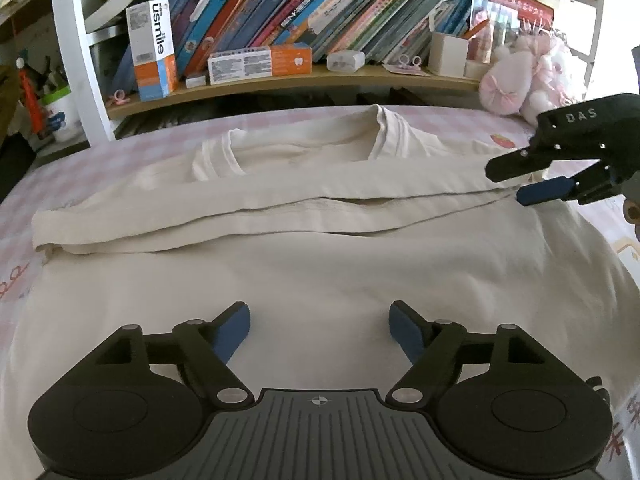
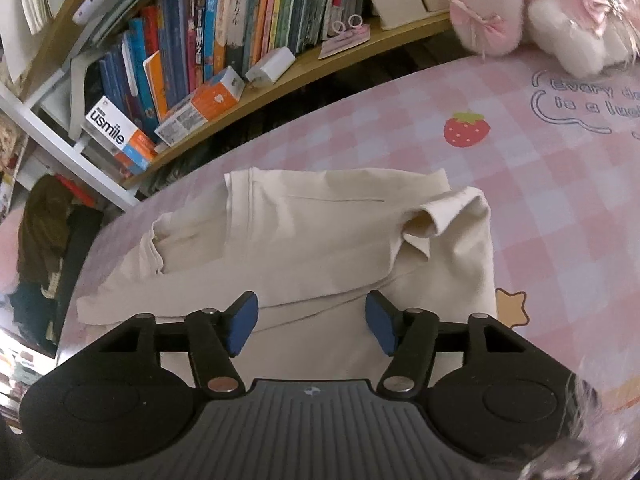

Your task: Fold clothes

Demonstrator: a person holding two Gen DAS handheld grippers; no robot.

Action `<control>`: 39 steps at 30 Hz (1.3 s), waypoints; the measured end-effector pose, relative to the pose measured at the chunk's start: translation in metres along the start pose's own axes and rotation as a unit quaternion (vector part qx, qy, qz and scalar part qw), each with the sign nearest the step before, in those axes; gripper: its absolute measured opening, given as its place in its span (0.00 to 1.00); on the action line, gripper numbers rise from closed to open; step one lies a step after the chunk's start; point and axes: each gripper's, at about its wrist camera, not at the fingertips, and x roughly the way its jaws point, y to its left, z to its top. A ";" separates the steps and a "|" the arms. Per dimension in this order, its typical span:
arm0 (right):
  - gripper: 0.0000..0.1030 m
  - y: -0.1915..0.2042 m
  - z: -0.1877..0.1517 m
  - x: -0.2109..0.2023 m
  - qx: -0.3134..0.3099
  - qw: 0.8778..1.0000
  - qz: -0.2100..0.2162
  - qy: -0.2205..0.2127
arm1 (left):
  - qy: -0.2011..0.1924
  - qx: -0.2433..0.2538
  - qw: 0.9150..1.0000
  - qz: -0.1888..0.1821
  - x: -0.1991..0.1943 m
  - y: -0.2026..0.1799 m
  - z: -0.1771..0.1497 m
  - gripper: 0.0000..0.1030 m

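Observation:
A cream T-shirt lies on the pink checked table cover, its far part folded toward me into a long band with the neckline at the back. My left gripper is open and empty, low over the near plain part of the shirt. My right gripper shows at the right edge of the left wrist view, open, at the right end of the folded band. In the right wrist view the right gripper is open over the shirt, with a folded sleeve ahead on the right.
A bookshelf with books and boxes stands behind the table. A pink plush toy sits at the back right corner, also in the right wrist view. The table's left edge drops to a cluttered floor.

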 end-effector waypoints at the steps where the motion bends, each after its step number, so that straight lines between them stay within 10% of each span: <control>1: 0.58 0.002 0.000 0.001 -0.003 1.000 -0.003 -0.001 | -0.001 0.001 1.000 -0.001 0.000 0.000 0.000 0.76; 14: 0.57 -0.006 0.074 0.032 0.100 0.992 0.000 -0.075 | 0.004 0.016 1.000 -0.019 -0.001 0.005 -0.002 0.77; 21: 0.57 0.018 0.030 0.021 -0.013 0.997 -0.057 -0.058 | 0.035 -0.029 0.998 -0.047 0.001 0.025 0.014 0.73; 28: 0.57 0.042 -0.014 0.009 -0.125 0.985 -0.114 -0.040 | 0.034 -0.059 0.997 -0.035 0.011 0.059 0.030 0.41; 39: 0.54 0.059 -0.050 0.001 -0.221 0.963 -0.150 -0.019 | 0.029 -0.059 0.997 -0.045 0.046 0.075 0.074 0.41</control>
